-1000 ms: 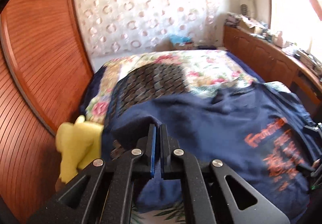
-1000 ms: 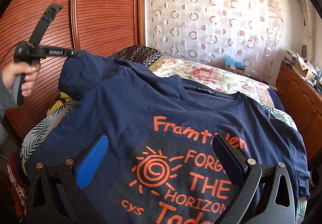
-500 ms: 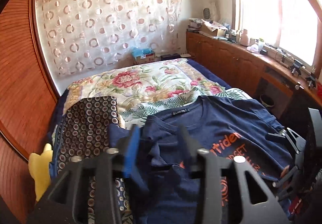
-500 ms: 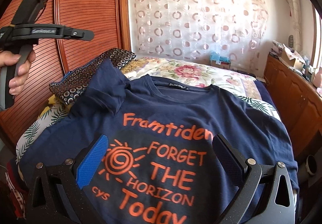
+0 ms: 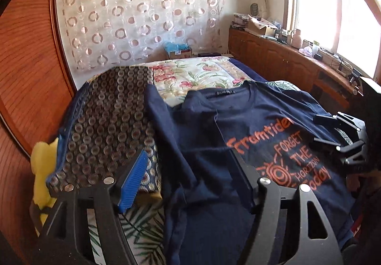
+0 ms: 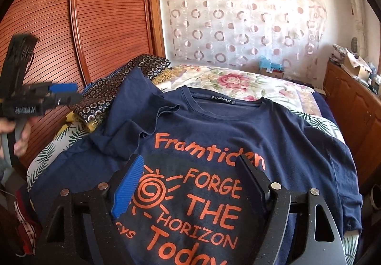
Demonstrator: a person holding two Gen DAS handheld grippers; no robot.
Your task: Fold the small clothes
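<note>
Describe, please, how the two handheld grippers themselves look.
Both the left gripper and right gripper are matte black, speckled plastic with silver rivets and triangular cut-outs. In each, one of the jaws carries a ribbed blue pad, the other a black one.

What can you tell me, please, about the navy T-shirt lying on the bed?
The navy T-shirt is soft knit cloth with a round ribbed collar bearing a small label, and orange print: "Framtiden", a spiral sun, "FORGET THE HORIZON Today". It lies face up, spread across the floral bedspread. One sleeve is folded loosely inward onto the chest, rumpled, its shoulder part resting against a dark circle-patterned cloth. The other sleeve lies flat toward the bed's edge. No tongs grip it.
</note>
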